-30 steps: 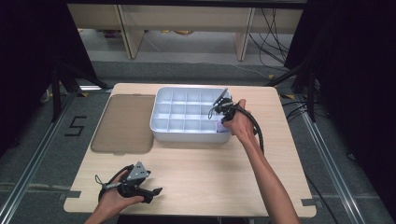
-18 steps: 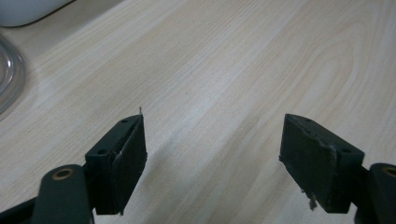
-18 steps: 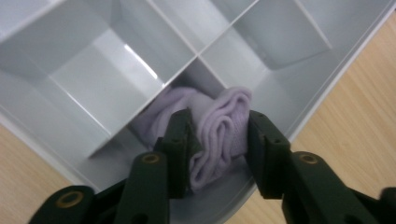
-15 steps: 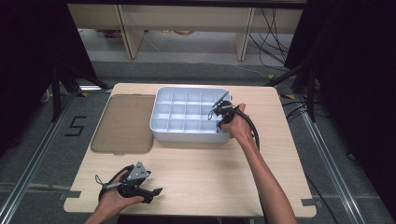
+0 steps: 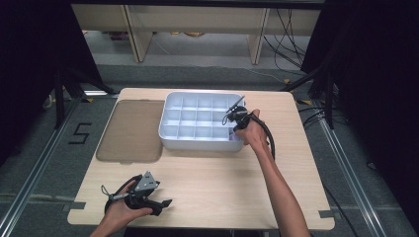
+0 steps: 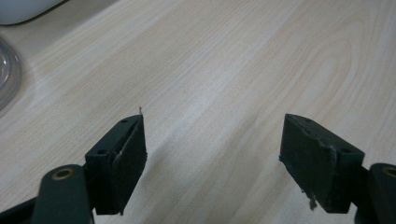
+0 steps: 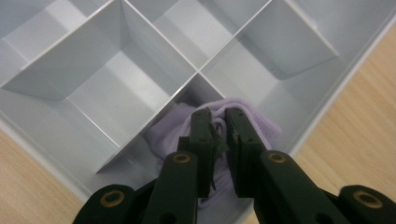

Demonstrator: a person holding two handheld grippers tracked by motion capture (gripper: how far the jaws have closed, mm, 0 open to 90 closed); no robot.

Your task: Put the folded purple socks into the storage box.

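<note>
pinching one lilac cloth (image 7: 243, 122), right claw (image 7: 217, 122)

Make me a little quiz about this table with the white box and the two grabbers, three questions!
1. True or false: the left gripper holds something.
2. What colour is the cloth pinched by the right gripper?
3. Where does the cloth sit in the divided tray? A) a middle compartment B) a corner compartment C) on the flat brown lid

Key: 1. False, its jaws are open over bare table. 2. Light purple. 3. B.
</note>
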